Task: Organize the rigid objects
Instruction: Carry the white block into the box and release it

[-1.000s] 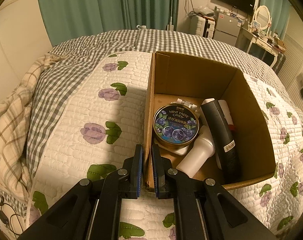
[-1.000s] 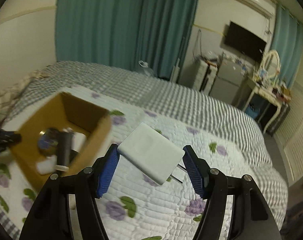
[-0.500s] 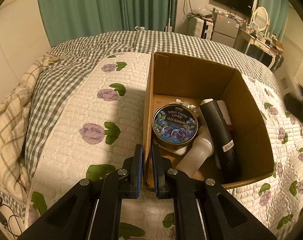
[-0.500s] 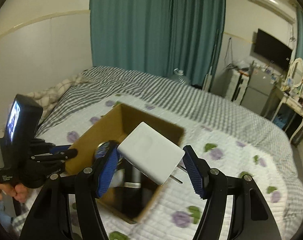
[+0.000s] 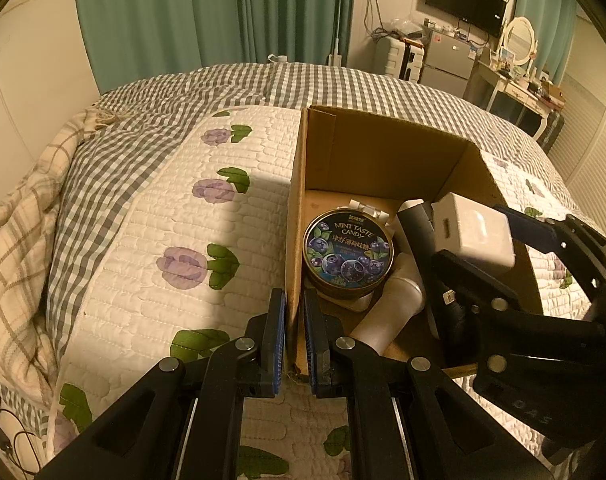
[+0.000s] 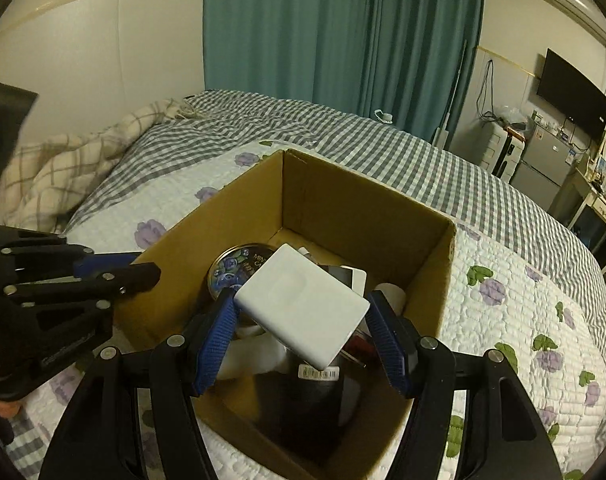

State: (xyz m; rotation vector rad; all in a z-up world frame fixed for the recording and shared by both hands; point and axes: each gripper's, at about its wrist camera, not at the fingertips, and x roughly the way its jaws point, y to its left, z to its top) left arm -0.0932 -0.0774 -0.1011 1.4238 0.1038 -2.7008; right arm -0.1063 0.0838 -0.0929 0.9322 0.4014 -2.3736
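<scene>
1. A cardboard box is seen on the bed's quilt, crowded by a mint candy tin, a black cylinder and a white bottle.
2. The box's left wall is pinched by the narrowly set left tool.
3. A white charger is gripped by the right tool, above the box's contents.
</scene>
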